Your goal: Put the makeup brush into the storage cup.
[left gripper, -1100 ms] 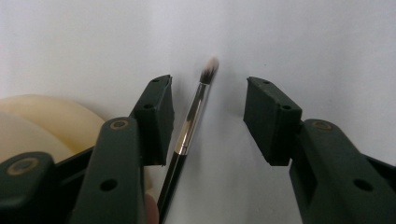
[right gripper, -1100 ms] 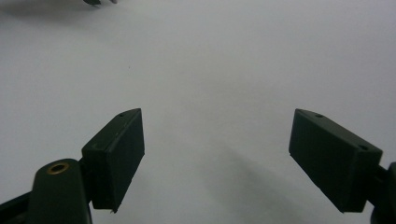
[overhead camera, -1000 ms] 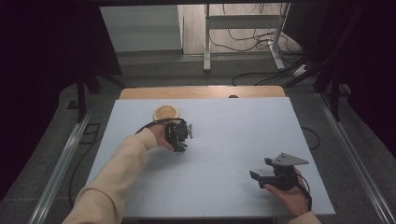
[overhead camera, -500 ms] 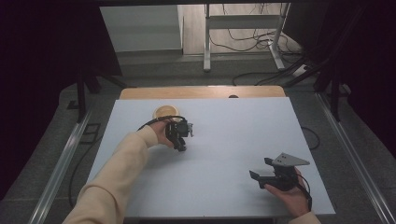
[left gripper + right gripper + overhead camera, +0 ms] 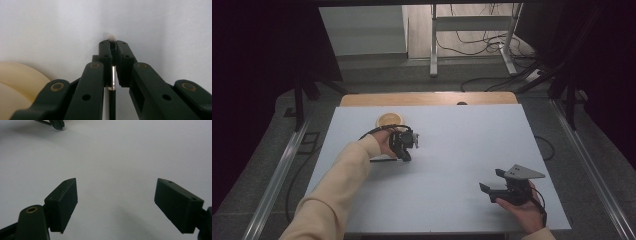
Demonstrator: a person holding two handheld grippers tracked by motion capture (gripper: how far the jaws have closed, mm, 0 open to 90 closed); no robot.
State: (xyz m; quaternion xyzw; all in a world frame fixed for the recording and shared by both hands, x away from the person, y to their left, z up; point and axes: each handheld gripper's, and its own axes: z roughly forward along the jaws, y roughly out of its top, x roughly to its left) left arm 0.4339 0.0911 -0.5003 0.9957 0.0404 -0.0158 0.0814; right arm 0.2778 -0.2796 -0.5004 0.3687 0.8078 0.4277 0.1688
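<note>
The left tongs [image 5: 113, 45] are gripping a thin brush [image 5: 111, 85] tight between the jaws, its black handle and silver collar running up the gap and its pale tip [image 5: 111, 37] poking out past them, close above the tabletop [image 5: 462, 145]. They are working toward the far left corner, just beside a small tan bowl [image 5: 390, 120]. The right tongs [image 5: 117, 205] are resting near the right near corner, jaws spread wide and holding nothing.
</note>
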